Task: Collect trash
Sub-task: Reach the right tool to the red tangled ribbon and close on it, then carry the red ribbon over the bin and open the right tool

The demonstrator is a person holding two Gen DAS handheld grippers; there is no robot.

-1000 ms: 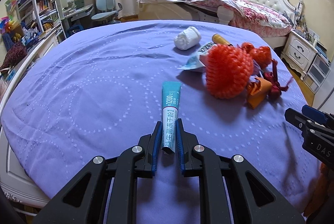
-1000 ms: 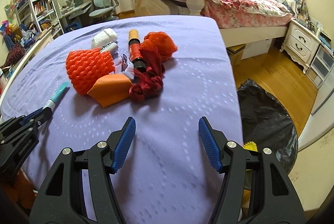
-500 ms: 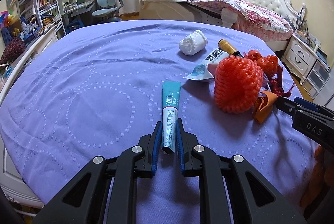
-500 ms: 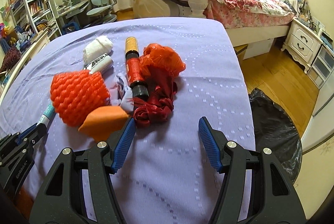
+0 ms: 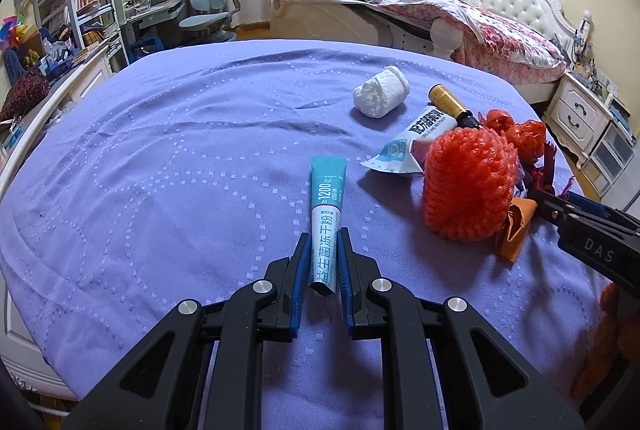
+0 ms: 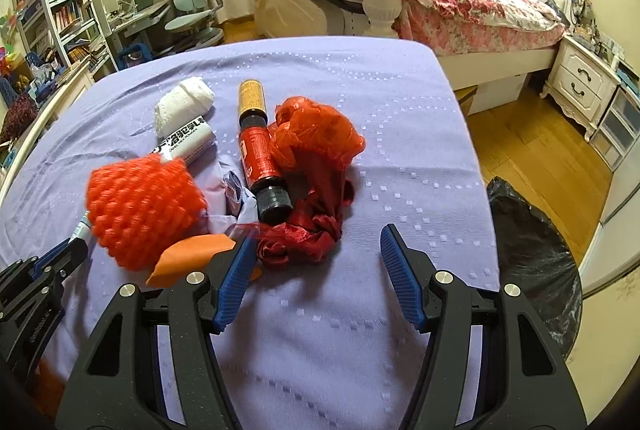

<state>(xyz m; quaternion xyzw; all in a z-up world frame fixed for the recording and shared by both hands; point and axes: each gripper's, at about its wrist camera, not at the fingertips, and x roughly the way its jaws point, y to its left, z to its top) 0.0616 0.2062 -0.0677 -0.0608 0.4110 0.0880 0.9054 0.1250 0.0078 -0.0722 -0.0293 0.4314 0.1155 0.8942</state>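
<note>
One teal sachet, one white sachet, one bottle, one foam net

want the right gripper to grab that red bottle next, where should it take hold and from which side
Grip the red bottle across its labelled middle, coming down from above. It lies flat with its black cap nearest the open right gripper. The body is straight there. Red netting crowds one side, so closing may snag it.

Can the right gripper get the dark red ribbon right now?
Probably yes. The right gripper is open and empty, and the dark red ribbon lies just ahead of it, with only the orange paper touching its left finger.
</note>
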